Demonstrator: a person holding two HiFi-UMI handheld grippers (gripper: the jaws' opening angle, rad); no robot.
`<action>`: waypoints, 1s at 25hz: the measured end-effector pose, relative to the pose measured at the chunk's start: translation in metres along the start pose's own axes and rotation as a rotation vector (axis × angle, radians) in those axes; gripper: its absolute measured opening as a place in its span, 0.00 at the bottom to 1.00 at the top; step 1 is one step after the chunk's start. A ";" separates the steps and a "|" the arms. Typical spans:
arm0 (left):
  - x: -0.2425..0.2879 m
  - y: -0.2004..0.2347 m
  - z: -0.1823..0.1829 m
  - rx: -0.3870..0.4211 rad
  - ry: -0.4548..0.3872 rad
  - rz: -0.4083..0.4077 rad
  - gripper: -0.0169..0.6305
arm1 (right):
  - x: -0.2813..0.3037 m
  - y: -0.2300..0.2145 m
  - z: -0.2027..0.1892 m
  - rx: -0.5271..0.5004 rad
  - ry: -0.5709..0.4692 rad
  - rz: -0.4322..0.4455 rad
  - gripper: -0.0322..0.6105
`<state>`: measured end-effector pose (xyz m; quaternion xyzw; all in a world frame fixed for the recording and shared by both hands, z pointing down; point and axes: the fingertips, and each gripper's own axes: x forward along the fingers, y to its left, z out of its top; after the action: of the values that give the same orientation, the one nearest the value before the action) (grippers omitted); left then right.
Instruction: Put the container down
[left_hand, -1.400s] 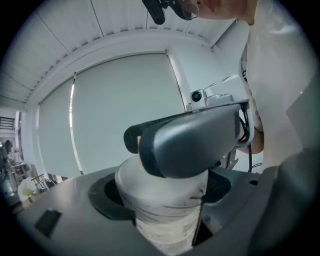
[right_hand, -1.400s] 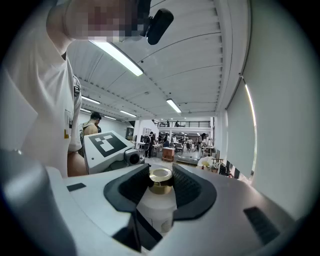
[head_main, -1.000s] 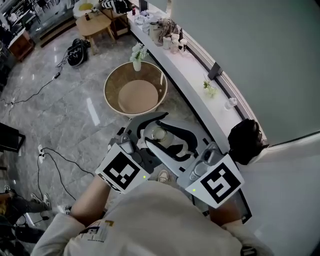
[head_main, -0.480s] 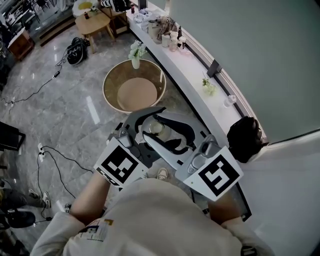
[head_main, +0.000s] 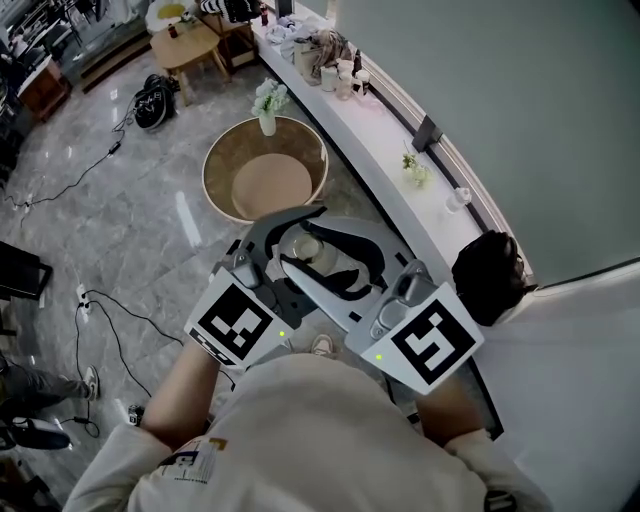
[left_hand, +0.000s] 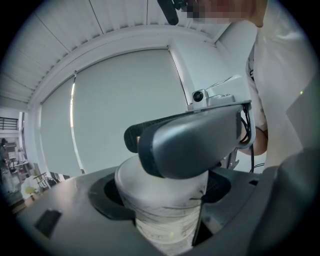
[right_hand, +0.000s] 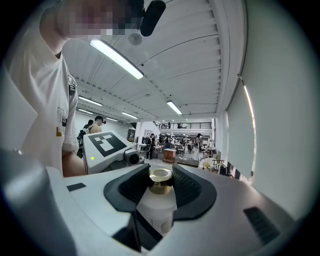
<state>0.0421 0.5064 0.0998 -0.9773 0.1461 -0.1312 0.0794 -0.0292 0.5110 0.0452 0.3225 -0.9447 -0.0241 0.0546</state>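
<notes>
A white container (head_main: 308, 248) with a gold neck hangs above the floor between both grippers. My left gripper (head_main: 297, 238) is shut on its white body (left_hand: 160, 212), which fills the gap between the jaws in the left gripper view. My right gripper (head_main: 318, 258) comes in from the right, and its ribbed pads close on the gold neck (right_hand: 160, 180). The right gripper's grey jaw (left_hand: 192, 142) lies across the container's top and hides the neck in the left gripper view. The left gripper's marker cube (right_hand: 106, 145) shows behind the container.
A round wooden tub (head_main: 265, 180) with a small vase of flowers (head_main: 266, 105) at its rim stands ahead on the marble floor. A white ledge (head_main: 385, 165) with small items runs along the wall on the right. Cables (head_main: 105, 305) trail at the left. A black bag (head_main: 487, 278) sits by the ledge.
Both grippers and the container have drifted slightly forward and left together. The grip on the container looks the same.
</notes>
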 end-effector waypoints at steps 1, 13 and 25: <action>0.003 -0.002 0.000 0.005 -0.001 0.004 0.57 | -0.004 -0.001 -0.002 -0.002 -0.001 0.003 0.27; 0.028 -0.005 -0.002 0.010 0.012 0.030 0.57 | -0.019 -0.016 -0.011 -0.016 -0.026 0.032 0.27; 0.045 0.051 -0.028 0.027 0.011 0.033 0.57 | 0.024 -0.059 -0.028 -0.024 -0.023 0.024 0.27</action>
<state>0.0621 0.4413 0.1272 -0.9729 0.1609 -0.1372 0.0937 -0.0095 0.4494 0.0707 0.3103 -0.9486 -0.0384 0.0479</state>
